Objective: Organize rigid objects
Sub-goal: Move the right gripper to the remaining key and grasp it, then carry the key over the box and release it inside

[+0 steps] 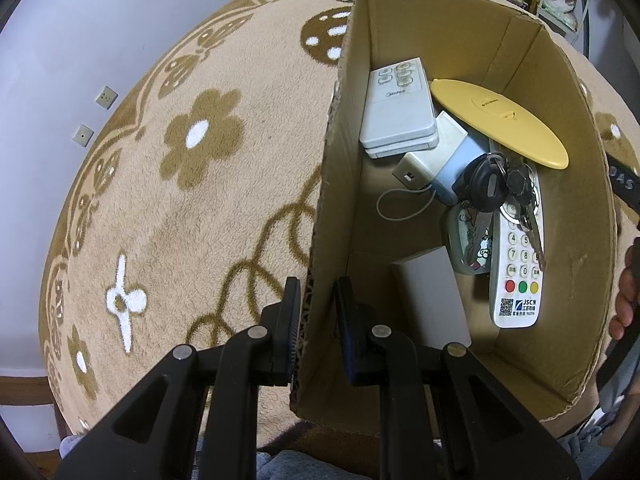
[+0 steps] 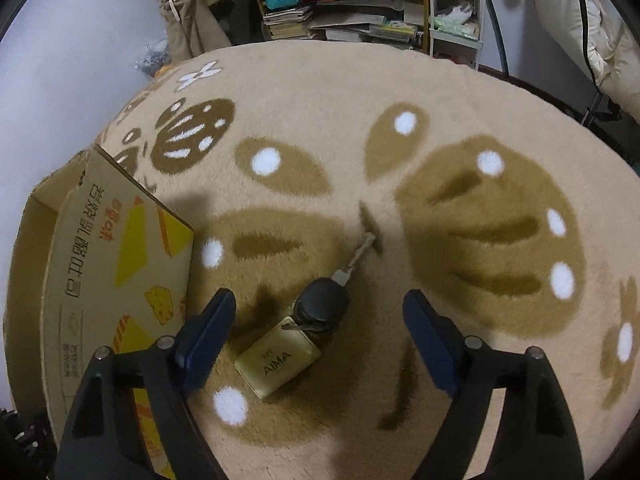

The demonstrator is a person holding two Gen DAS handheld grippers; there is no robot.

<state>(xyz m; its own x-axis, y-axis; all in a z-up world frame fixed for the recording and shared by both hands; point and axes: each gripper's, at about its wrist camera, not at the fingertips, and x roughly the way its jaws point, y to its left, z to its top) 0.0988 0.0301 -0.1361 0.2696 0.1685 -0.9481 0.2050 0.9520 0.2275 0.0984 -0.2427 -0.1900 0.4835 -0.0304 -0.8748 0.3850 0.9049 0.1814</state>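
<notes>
Cardboard box point(image 1: 400, 28) sits on the flowered carpet point(image 1: 200, 200), holding remotes, a yellow lid point(image 1: 500, 120) and keys; our left tongs point(image 1: 316, 312) are clenched on its near wall. From the right wrist, a black key point(image 2: 324, 304) with a yellow AIMA tag point(image 2: 278, 358) lies on the carpet beside the box, between our released right tongs point(image 2: 320, 332), neither pad touching it.

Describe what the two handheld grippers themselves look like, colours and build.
Both are black plastic linkage frames with silver pivot pins. The left gripper has black fingers with a dark blue pad; the right gripper carries dark blue finger pads. No cables or markings show.
</notes>
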